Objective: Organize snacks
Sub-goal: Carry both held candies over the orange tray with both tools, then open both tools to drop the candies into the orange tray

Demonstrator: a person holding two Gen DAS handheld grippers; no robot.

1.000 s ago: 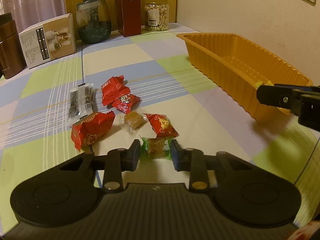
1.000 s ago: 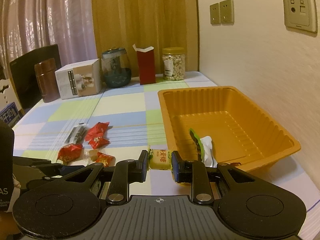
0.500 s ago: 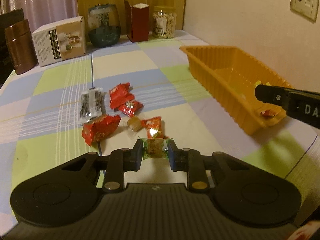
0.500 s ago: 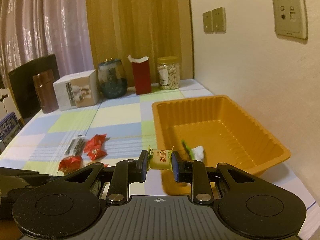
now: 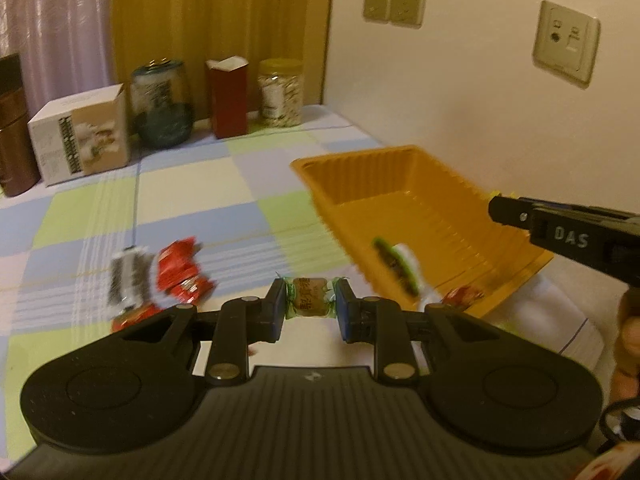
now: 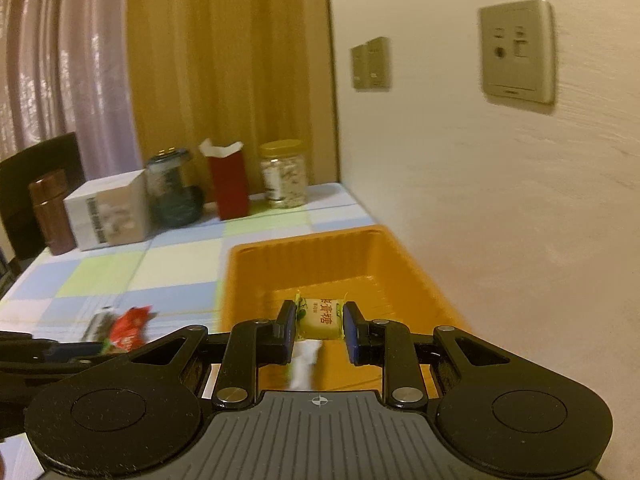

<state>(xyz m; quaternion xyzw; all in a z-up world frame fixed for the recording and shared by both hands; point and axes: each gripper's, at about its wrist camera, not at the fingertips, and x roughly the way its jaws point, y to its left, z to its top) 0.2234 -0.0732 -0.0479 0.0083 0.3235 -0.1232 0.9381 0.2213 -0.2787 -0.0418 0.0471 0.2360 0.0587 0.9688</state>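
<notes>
The bench [image 5: 192, 196] wore a checked cloth of pale blue, green and cream squares, and met a cream wall [image 5: 460, 92] on the right of both views. Wall sockets [image 6: 518, 52] sat in the upper right, and ochre and pinkish curtains [image 6: 224, 60] hung across the top left. Along the far edge stood a brown canister [image 6: 50, 216], a white carton [image 5: 80, 140], a dark glass jar [image 5: 162, 106], a red box [image 5: 228, 98] and a clear jar of nuts [image 5: 280, 94].

An orange tray [image 5: 436, 200] lay by the wall at centre right. In the left wrist view a green-and-white packet [image 5: 396, 268] and a red sweet [image 5: 464, 295] rested at its near end.

The left gripper [image 5: 311, 307] was clenched on a green-wrapped candy [image 5: 309, 300], brownish in the middle with twisted green ends, held clear of the bench at lower centre, just left of the tray's near corner. The right gripper [image 6: 320, 323] had its fingers [image 6: 287, 322] clamped on a yellow candy [image 6: 322, 320], a cream block with red characters, held over the tray's inside at lower centre of its own view. Loose red packets [image 5: 180, 272] and a grey striped packet [image 5: 128, 276], blurred, lay on the cloth at middle left.
</notes>
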